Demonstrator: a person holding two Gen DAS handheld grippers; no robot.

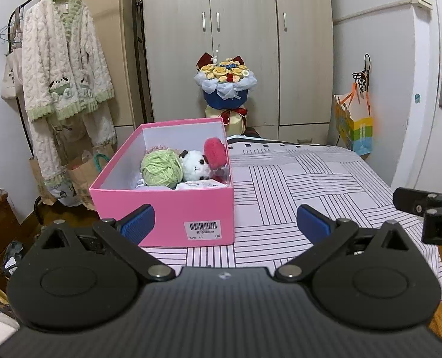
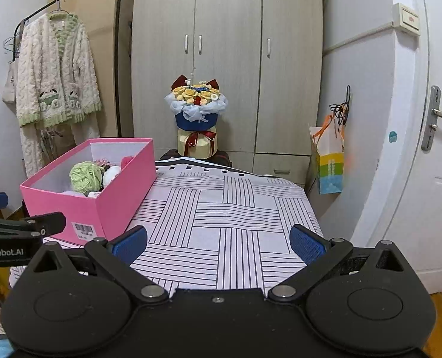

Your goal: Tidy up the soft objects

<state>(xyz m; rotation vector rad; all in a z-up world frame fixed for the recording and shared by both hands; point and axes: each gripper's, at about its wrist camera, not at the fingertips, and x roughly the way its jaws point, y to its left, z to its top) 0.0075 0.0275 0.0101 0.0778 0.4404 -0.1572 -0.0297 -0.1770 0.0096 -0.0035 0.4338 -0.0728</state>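
The pink shoebox (image 1: 173, 208) with the yarn ball (image 1: 161, 168) lies just ahead-left of the left gripper (image 1: 225, 222), nearer than the right gripper (image 2: 218, 243); both grippers gape empty.

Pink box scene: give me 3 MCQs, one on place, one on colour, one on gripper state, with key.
1. Where does the pink box stand on the striped cloth?
A. At its left edge
B. At its centre
C. At its right edge

2. What colour is the yarn ball inside the box?
A. Blue
B. Light green
C. Orange

3. How do the left gripper and right gripper stand?
A. Both shut on toys
B. Only the left holds yarn
C. Both open, holding nothing

Key: 1 A, in both views the box sits on the cloth's left side. 2 B, the ball beside the panda plush is pale green. 3 C, blue pads wide apart, only cloth or box between them.
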